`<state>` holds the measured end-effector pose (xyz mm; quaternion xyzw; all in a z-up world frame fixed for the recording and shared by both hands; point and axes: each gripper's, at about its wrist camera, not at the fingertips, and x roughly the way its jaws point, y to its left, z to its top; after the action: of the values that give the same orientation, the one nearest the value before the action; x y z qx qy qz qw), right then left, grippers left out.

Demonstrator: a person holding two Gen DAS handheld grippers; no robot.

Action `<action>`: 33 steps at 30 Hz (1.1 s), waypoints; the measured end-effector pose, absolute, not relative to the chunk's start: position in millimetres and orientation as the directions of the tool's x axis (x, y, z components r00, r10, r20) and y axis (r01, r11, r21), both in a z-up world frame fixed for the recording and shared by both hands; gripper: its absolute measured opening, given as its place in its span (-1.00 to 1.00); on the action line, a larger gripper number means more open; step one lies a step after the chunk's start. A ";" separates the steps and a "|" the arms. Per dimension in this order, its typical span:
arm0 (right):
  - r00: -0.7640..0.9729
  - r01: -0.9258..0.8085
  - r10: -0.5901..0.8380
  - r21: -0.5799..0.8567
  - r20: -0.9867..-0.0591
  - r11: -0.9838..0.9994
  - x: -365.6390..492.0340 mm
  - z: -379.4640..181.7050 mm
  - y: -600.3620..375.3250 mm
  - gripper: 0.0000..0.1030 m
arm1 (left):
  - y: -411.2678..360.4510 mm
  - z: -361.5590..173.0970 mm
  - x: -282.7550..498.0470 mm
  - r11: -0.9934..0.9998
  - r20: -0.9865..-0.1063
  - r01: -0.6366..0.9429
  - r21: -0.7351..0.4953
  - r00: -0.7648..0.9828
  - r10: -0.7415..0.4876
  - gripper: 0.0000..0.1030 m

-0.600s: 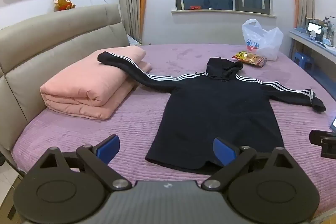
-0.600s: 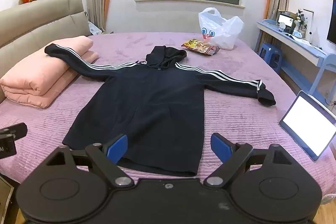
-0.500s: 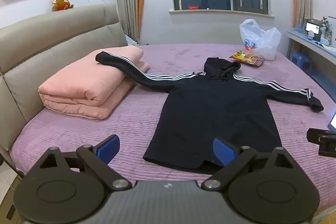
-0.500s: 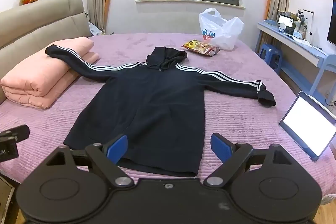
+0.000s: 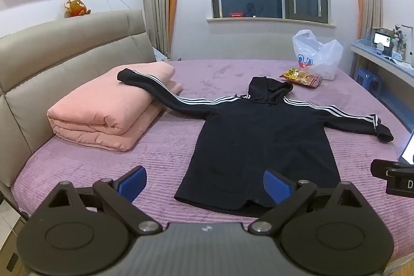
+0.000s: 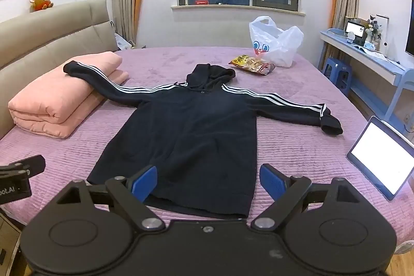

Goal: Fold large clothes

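Since nothing has been folded yet, the step in hand looks like the opening approach to the hoodie, and doing it well depends on which parts get picked up first. At nine o'clock on the purple bed point(image 6: 160, 61) sits a folded pink quilt point(image 6: 54, 105), and the hoodie's left sleeve point(image 6: 103, 80) is draped up over it, so that sleeve likely needs lifting clear of the quilt rather than dragging, or the quilt may shift. The left tool point(image 5: 204, 184) hangs with its blue pads spread wide and nothing between them, aimed at the hem's near-left corner. At the centre the black hooded sweatshirt point(image 6: 191, 131) lies flat, front up, hood point(image 6: 209, 74) toward twelve o'clock, hem toward six. The right tool point(image 6: 208, 181) is likewise spread and empty, above the near hem. The right sleeve point(image 6: 284, 105) stretches toward three o'clock, its cuff near a lit tablet point(image 6: 383, 159) at four o'clock; that sleeve should be swung inward without brushing the tablet. A snack packet point(image 6: 252, 65) and a white plastic bag point(image 6: 276, 43) rest at one o'clock, well apart from the hood. Pinching a single layer at each cuff and laying both sleeves across the chest seems the sound start.
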<state>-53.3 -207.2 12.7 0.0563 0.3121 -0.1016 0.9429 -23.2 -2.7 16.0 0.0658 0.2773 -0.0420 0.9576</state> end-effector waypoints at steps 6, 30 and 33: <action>0.786 0.219 -0.150 0.043 -0.599 0.975 -57.4 18.2 -203.3 0.98 | -0.9 15.1 -23.9 0.988 -0.546 0.119 0.101 0.837 -0.045 0.93; 0.787 0.196 -0.133 0.040 -0.603 0.980 -64.8 12.9 -195.6 0.98 | 13.0 8.3 -23.4 0.991 -0.561 0.112 0.075 0.826 -0.051 0.94; 0.791 0.196 -0.132 0.042 -0.598 0.980 -68.4 13.0 -195.6 0.98 | 12.3 8.0 -25.5 0.991 -0.559 0.112 0.074 0.828 -0.052 0.94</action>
<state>-68.4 -195.6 13.0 0.0510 0.3116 -0.0866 0.9449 -25.5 12.3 8.0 0.0519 0.2905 -0.0430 0.9545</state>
